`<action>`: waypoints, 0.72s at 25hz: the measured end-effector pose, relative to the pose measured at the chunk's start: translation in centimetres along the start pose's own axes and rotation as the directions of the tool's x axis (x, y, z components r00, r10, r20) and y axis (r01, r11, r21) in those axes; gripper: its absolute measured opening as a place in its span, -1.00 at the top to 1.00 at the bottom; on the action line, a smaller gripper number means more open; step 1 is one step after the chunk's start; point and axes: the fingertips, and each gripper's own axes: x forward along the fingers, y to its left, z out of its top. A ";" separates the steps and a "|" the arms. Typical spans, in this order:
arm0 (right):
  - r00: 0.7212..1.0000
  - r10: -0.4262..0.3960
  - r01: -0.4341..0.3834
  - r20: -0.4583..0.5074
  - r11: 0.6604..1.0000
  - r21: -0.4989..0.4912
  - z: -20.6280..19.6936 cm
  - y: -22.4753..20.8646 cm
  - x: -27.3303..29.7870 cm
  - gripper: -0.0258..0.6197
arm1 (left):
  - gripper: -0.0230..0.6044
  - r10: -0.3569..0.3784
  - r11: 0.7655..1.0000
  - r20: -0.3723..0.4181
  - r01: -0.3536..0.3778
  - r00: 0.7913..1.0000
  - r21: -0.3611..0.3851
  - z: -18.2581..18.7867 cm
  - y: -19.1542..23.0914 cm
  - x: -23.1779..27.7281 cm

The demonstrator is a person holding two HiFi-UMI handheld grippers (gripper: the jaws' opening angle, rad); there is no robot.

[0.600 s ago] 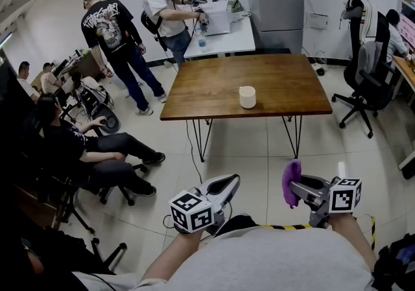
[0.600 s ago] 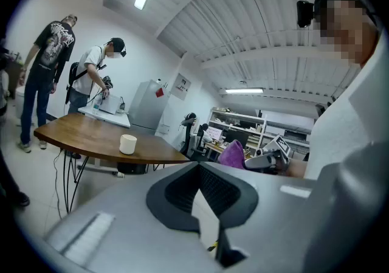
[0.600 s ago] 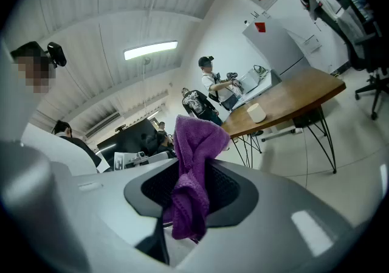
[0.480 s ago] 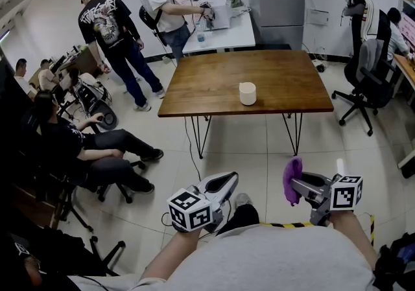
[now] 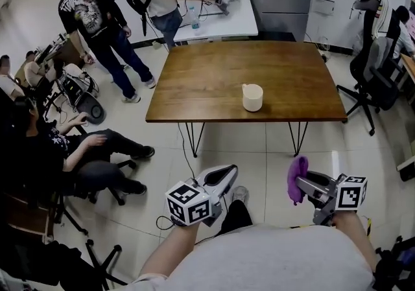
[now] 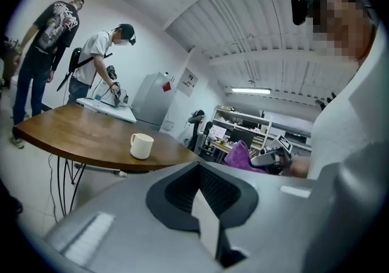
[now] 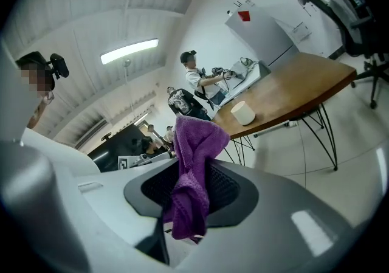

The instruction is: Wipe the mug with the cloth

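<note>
A cream mug [image 5: 252,97] stands upright near the front middle of the brown wooden table [image 5: 201,82], also visible as the mug [image 6: 141,145] and the mug [image 7: 242,112]. My right gripper [image 5: 299,183] is shut on a purple cloth [image 5: 297,177], which bunches up between the jaws, the cloth [image 7: 191,168]. My left gripper [image 5: 225,173] is shut with nothing in it, its jaws pressed together. Both grippers are held low, over the floor, well short of the table and the mug.
Two people stand at a white table [image 5: 217,21] beyond the wooden one. Seated people [image 5: 71,153] and chairs fill the left side. A black office chair [image 5: 376,82] stands at the right. Tiled floor [image 5: 259,160] lies between me and the table.
The table and mug have come nearer and lower in the head view. Both grippers keep the same pose, the right still holding the cloth.
</note>
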 end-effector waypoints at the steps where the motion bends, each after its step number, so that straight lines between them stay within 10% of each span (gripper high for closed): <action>1: 1.000 -0.012 0.012 0.002 1.000 0.014 1.0 -1.1 1.2 0.51 | 0.93 0.013 1.000 -0.021 -0.013 1.000 0.002 0.4 2.0 0.9; 18: 0.986 -0.155 0.144 0.059 0.978 0.153 18.9 -14.4 18.6 0.51 | 0.92 -0.053 0.997 -0.271 0.065 0.961 0.034 7.6 27.8 14.7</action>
